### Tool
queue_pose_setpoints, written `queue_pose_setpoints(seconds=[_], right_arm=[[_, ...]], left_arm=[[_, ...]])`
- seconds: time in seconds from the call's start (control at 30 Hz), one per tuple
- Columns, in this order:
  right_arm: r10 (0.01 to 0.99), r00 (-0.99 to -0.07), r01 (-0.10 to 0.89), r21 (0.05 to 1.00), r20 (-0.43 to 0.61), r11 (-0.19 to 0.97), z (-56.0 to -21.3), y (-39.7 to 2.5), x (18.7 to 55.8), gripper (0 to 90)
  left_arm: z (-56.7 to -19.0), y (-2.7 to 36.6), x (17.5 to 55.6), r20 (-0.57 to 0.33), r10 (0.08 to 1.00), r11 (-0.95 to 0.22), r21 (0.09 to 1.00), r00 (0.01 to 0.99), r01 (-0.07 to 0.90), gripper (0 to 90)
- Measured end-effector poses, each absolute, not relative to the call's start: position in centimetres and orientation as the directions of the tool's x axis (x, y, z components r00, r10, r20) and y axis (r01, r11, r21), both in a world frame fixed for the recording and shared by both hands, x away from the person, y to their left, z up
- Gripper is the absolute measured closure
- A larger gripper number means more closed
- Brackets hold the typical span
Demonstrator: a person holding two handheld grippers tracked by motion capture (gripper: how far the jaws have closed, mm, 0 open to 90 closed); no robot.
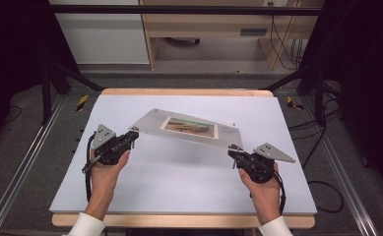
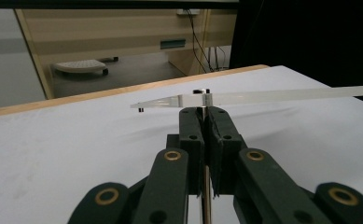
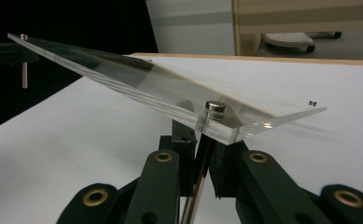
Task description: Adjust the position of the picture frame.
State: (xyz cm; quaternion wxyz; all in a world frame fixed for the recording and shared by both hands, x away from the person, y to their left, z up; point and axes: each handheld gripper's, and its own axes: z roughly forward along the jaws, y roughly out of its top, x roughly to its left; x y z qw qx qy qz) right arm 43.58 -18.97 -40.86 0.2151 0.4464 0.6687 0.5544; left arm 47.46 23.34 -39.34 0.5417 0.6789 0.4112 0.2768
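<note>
While both hands reach in from the near edge in the high view, a clear rectangular acrylic panel with a picture inside hangs above the pale blue worktop, carried at two corners. At its left corner sits the left gripper, at its right near corner the right gripper.

From the left gripper view, the left gripper is clamped shut on a thin metal standoff pin under the panel, seen edge-on and roughly level.

From the right gripper view, the right gripper appears closed on another metal pin below the capped corner, though the panel partly hides the jaw tips.
</note>
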Motion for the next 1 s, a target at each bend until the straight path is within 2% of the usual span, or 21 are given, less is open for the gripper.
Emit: queue_pose_setpoints(seconds=[0.27, 1.0], right_arm=[[0.817, -0.54, 0.358, 0.934, 0.203, 0.005, -41.5, -18.6, 45.6, 82.2], [0.83, -0.523, 0.372, 0.928, 0.194, 0.017, -42.1, -19.8, 47.5, 82.8]], left_arm=[[-40.2, 23.9, 46.6, -0.073, 0.87, -0.07, 0.961, 0.488, 0.268, 84.1], [-42.0, 22.6, 46.6, -0.069, 0.87, -0.078, 0.958, 0.487, 0.274, 82.5]])
